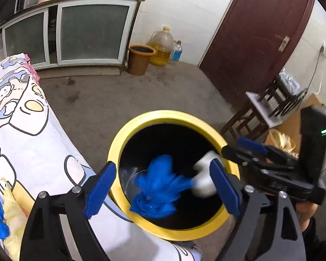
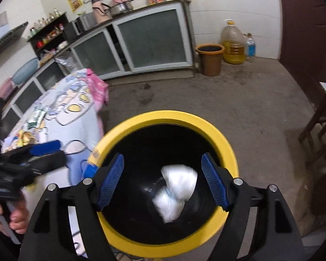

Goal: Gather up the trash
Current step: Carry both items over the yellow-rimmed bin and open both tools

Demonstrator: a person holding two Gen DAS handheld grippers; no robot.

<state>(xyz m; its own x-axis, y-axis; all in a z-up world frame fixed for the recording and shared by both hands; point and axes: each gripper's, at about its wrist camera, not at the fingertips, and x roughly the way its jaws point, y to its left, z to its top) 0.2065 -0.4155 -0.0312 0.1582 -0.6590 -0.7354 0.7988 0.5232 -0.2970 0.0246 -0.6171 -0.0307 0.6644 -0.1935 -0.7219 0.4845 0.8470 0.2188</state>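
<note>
Both the left tool [image 1: 163,187] and right tool [image 2: 163,180] are released over the yellow bin [image 1: 141,121], where the limp blue glove [image 1: 160,182] and light crumpled white tissue [image 2: 176,191] are judged best pinched mid-bunch.

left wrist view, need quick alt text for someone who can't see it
Over a yellow-rimmed trash bin, the open left tool has a blue glove and a white wad blurred between its fingers, neither pressed by the pads. The right tool reaches in from the right; a cartoon-print tablecloth lies left.
</note>
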